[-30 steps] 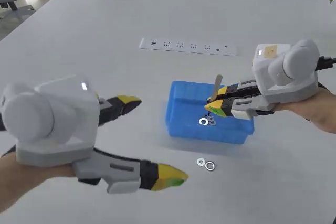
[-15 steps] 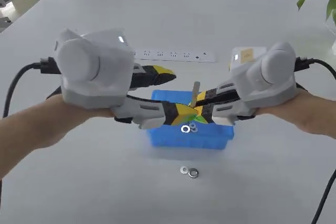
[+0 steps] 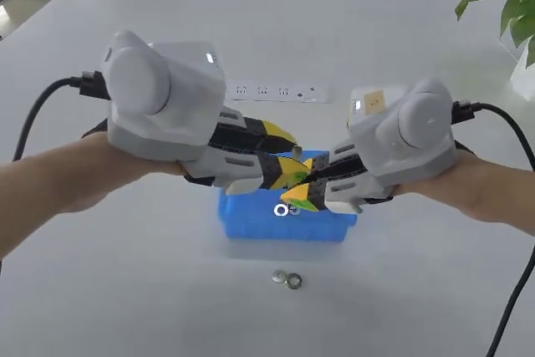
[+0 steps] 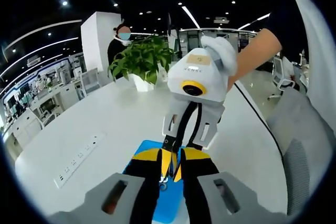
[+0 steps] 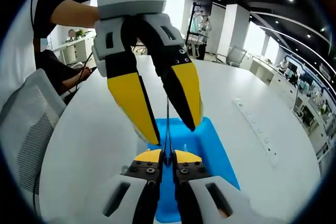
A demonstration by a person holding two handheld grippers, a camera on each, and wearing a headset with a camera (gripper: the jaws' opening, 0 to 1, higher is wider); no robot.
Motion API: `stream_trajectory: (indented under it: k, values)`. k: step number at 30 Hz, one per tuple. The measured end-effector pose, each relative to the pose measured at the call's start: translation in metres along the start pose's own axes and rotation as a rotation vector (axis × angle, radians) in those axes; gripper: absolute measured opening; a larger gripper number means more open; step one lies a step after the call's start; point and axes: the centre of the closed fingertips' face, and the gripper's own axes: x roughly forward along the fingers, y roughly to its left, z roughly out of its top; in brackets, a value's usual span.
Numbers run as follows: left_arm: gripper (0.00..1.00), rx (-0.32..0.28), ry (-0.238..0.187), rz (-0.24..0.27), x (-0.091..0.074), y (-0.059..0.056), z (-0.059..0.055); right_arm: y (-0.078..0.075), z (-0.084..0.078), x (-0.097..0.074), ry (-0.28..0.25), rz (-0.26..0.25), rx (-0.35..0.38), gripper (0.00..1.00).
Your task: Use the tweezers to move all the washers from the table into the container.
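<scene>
Right tool (image 5: 168, 157) is clamped nearly closed on the tweezers (image 5: 167, 124) above the blue container (image 3: 251, 221). Left tool (image 3: 289, 158) has its jaws spread around them, likely to steady or regrip. Two washers (image 3: 286, 278) lie on the counter (image 3: 125, 290) at the container's 6 o'clock.

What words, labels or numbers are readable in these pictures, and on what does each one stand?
No text can be read with certainty.
Dark print on the white body of the right gripper: too blurred.
Tan label on top of that gripper: too small.
Markings on the power strip: too small.
</scene>
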Motion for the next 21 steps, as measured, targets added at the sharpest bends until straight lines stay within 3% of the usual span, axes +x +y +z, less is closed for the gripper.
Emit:
stream_trajectory:
  k: [7, 11, 15, 21]
  values:
    - [0.08, 0.036, 0.028, -0.036, 0.0029, -0.0091, -0.0025, 0.0021, 0.0016, 0.0014, 0.002, 0.011, -0.011, 0.08]
    - [0.07, 0.083, 0.040, -0.019, 0.0032, -0.0061, -0.0037, 0.0002, 0.0001, 0.0012, 0.009, 0.005, -0.010, 0.08]
    - [0.05, 0.091, 0.059, -0.013, 0.0039, -0.0046, -0.0036, -0.0042, -0.0013, 0.0006, 0.022, -0.017, -0.013, 0.10]
    - [0.05, 0.094, 0.051, -0.012, 0.0023, -0.0025, 0.0030, -0.0071, 0.0047, -0.0034, 0.006, -0.033, -0.002, 0.11]
